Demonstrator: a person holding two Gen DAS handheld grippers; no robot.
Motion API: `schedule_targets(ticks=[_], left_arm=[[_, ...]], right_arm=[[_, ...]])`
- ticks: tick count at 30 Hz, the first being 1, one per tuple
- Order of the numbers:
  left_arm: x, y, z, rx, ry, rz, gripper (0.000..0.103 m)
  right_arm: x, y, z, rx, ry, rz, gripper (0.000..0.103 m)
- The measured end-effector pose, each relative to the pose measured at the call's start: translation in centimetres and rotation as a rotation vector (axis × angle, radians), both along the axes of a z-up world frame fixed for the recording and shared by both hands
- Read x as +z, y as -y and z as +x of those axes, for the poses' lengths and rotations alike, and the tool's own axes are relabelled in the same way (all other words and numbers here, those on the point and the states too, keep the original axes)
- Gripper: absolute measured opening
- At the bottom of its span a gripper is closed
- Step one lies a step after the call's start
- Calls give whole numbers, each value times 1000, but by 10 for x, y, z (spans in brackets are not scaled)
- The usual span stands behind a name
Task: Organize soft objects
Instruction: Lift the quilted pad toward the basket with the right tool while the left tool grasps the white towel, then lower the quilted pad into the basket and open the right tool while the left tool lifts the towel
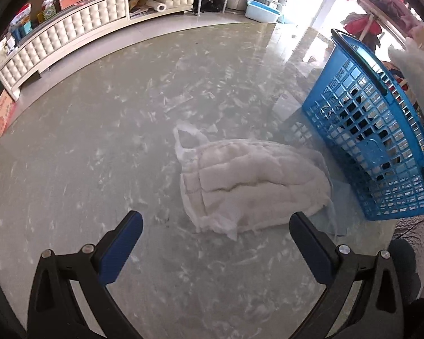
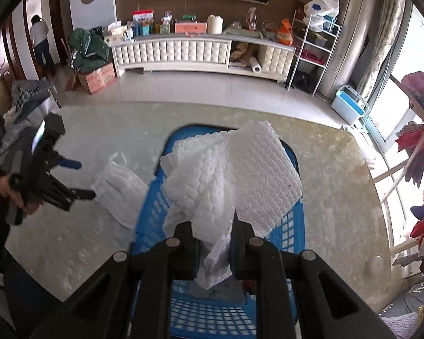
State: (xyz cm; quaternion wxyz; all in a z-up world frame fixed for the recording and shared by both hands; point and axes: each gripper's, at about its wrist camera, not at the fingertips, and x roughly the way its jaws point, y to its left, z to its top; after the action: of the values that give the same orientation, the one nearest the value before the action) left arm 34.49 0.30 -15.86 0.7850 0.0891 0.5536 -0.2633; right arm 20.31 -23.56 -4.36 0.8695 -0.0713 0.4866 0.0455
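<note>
A white padded cloth (image 1: 248, 186) lies folded on the marble tabletop (image 1: 99, 147), just left of a blue plastic basket (image 1: 376, 141). My left gripper (image 1: 216, 226) is open and empty, hovering in front of that cloth. My right gripper (image 2: 213, 237) is shut on a white quilted cloth (image 2: 234, 175) and holds it above the blue basket (image 2: 288, 223). The folded cloth (image 2: 121, 189) and my left gripper (image 2: 79, 180) also show in the right wrist view, left of the basket.
A long white tufted cabinet (image 2: 183, 53) with boxes on top stands across the floor beyond the table. A light blue tub (image 2: 349, 107) sits by the window. A rack of clothes (image 2: 421, 147) stands at the right. A person (image 2: 42, 42) stands in the far doorway.
</note>
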Motion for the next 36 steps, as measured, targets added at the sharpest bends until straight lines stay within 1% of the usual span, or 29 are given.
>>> schedule_targets(ticks=[3, 7, 9, 14, 16, 18, 20, 21, 23, 24, 25, 26, 27, 29, 30, 32, 35, 36], left_arm=[[-6, 6, 6, -32, 3, -1, 103], [-20, 18, 21, -56, 8, 30, 103], [-30, 23, 27, -57, 0, 41, 103], [-48, 30, 37, -65, -39, 32, 103], [-51, 35, 37, -80, -19, 43, 103], [-53, 38, 37, -86, -20, 44, 98], [-52, 40, 39, -87, -16, 38, 84], [-51, 41, 39, -85, -13, 38, 80], [-50, 43, 38, -77, -15, 33, 65], [-49, 44, 36, -71, -17, 30, 61], [-48, 44, 36, -67, -17, 28, 51], [-46, 42, 36, -67, -16, 27, 44], [-46, 42, 36, -64, -17, 23, 42], [-43, 40, 35, -60, -33, 1, 33], [-43, 39, 35, -59, -40, -9, 31], [-43, 40, 33, -51, -44, -22, 24], [-37, 39, 24, -51, -34, -36, 18], [-34, 40, 21, -55, -28, -41, 18]], right_arm=[[-4, 3, 5, -2, -18, 3, 14], [-9, 7, 7, -1, -31, 17, 14], [-6, 7, 6, 0, -32, 23, 14], [-6, 13, 9, 3, -34, 31, 15], [-6, 16, 9, 1, -35, 36, 15], [-7, 16, 9, 2, -35, 40, 15], [-8, 16, 9, 4, -37, 40, 15], [-9, 16, 9, 4, -39, 40, 15], [-10, 16, 11, 4, -44, 40, 15], [-11, 17, 11, 4, -45, 41, 15], [-11, 16, 11, 5, -45, 42, 15], [-11, 17, 11, 5, -45, 42, 15], [-11, 16, 12, 7, -45, 42, 15], [-13, 16, 14, 10, -49, 36, 15], [-15, 16, 16, 11, -52, 33, 15], [-20, 16, 20, 11, -69, 26, 15], [-29, 13, 29, 27, -100, 17, 15], [-32, 10, 32, 35, -110, 12, 15]])
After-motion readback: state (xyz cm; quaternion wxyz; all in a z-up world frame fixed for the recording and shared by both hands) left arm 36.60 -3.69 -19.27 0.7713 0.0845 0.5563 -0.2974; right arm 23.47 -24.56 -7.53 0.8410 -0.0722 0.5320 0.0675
